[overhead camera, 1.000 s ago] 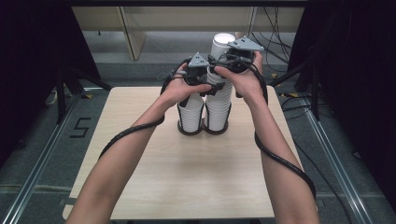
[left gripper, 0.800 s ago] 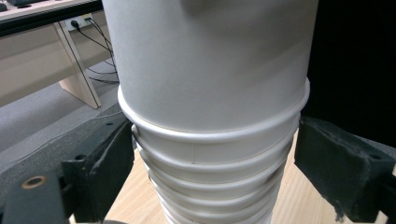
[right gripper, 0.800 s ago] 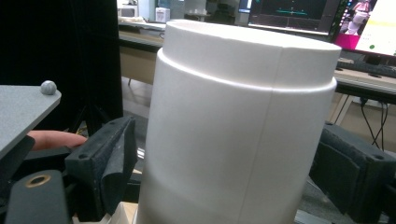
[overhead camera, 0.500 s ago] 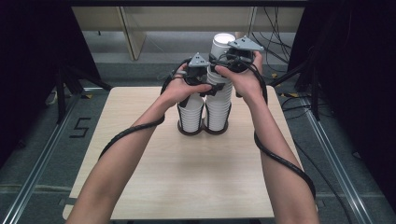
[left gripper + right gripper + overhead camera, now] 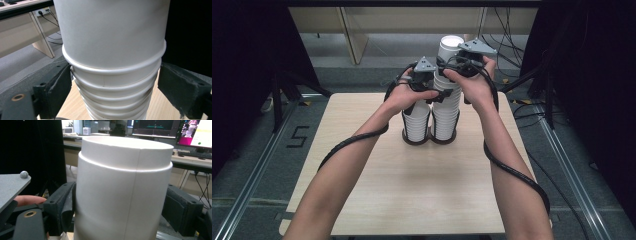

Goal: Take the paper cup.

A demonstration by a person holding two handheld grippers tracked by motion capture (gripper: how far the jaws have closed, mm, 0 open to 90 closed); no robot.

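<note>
Two stacks of upturned white paper cups stand side by side on the wooden table (image 5: 377, 165), each on a dark ring. The right stack (image 5: 446, 107) is the taller one, the left stack (image 5: 416, 122) shorter. My left gripper (image 5: 115, 82) is shut on the tall stack (image 5: 115, 100) just below the top cup's rim, a pad (image 5: 60, 85) against each side. Higher up, my right gripper (image 5: 120, 205) has just been closing on the top cup (image 5: 120, 190), and its pads (image 5: 67, 205) now press the cup's wall. In the high view both hands meet at the stack's top (image 5: 451, 45).
Black cables trail from both grippers along the forearms and over the table. Beyond the table's far edge stand pale desk legs (image 5: 352, 35) and loose floor cables (image 5: 512, 50). A desk with monitors (image 5: 155, 130) lies behind the cup. Metal floor rails (image 5: 257, 185) flank the table.
</note>
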